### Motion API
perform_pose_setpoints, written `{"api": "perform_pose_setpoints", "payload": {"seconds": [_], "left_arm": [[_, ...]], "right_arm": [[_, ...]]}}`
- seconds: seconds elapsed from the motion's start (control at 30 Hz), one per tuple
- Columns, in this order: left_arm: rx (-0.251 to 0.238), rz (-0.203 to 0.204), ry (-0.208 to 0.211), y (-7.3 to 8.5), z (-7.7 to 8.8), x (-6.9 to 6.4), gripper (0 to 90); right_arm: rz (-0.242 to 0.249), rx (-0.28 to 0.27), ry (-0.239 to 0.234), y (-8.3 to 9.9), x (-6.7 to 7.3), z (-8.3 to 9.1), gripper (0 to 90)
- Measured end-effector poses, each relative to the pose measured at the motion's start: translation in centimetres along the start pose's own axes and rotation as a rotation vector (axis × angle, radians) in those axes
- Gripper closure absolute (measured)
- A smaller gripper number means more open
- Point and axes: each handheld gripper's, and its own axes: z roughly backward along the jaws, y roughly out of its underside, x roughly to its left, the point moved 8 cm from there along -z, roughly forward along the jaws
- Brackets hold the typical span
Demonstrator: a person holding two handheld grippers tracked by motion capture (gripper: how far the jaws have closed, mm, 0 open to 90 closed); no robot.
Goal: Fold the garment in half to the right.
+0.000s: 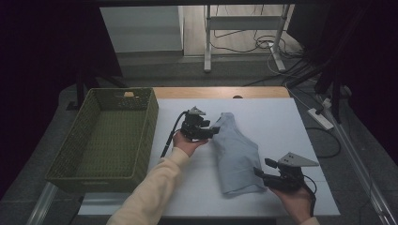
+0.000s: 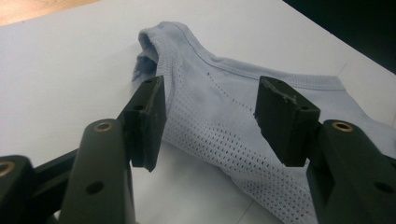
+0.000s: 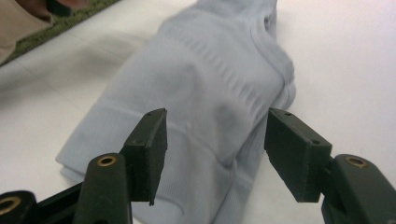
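Note:
A light blue knit garment (image 1: 237, 154) lies folded in a long bundle on the white table top (image 1: 281, 122). My left gripper (image 1: 213, 131) sits at the garment's far left end, jaws apart. In the left gripper view the mesh fabric (image 2: 224, 79) lies just ahead of the left gripper (image 2: 210, 121), and neither pad presses on it. My right gripper (image 1: 263, 169) is at the bundle's near right corner. In the right gripper view the folded cloth (image 3: 205, 79) lies beyond the right gripper (image 3: 217, 149), whose jaws stand wide with nothing pinched between them.
A green woven basket (image 1: 101, 176) stands with nothing in it along the table's left side, close to my left forearm. Its edge (image 3: 60, 23) is at the top left of the right gripper view. On the floor to the right lie a power strip (image 1: 320, 118) and cables.

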Motion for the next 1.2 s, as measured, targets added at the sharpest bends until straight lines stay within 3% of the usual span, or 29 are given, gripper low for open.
{"api": "perform_pose_setpoints", "payload": {"seconds": [0.17, 0.23, 0.33, 0.43, 0.8, 1.03, 1.2], "left_arm": [[-0.001, -0.004, 0.009, 0.3, 0.2, 0.1, 44.3], [-0.004, -0.009, 0.029, 0.5, 0.3, -0.1, 49.0], [-0.003, -0.027, 0.068, 0.7, 0.5, -0.4, 68.4], [0.008, -0.049, 0.107, 0.9, 0.3, -1.1, 87.3], [0.05, -0.106, 0.19, 1.5, -1.8, -4.2, 88.6], [0.09, -0.162, 0.257, 2.5, -2.1, -6.6, 88.6], [0.127, -0.165, 0.241, 3.2, -2.7, -6.7, 88.6]], "right_arm": [[0.003, -0.022, -0.034, -1.0, 0.4, -0.4, 45.2], [0.013, -0.018, -0.05, -1.2, 0.6, -0.6, 53.3], [0.019, -0.007, -0.104, -1.4, 1.1, -1.1, 74.0], [0.056, 0.01, -0.121, -1.8, 1.3, -1.7, 88.5], [0.08, 0.026, -0.135, -3.7, 1.8, -5.6, 89.1], [0.06, 0.092, -0.13, -2.8, 1.7, -7.1, 89.1], [0.051, 0.153, -0.117, -1.4, 1.3, -7.8, 89.1]]}}
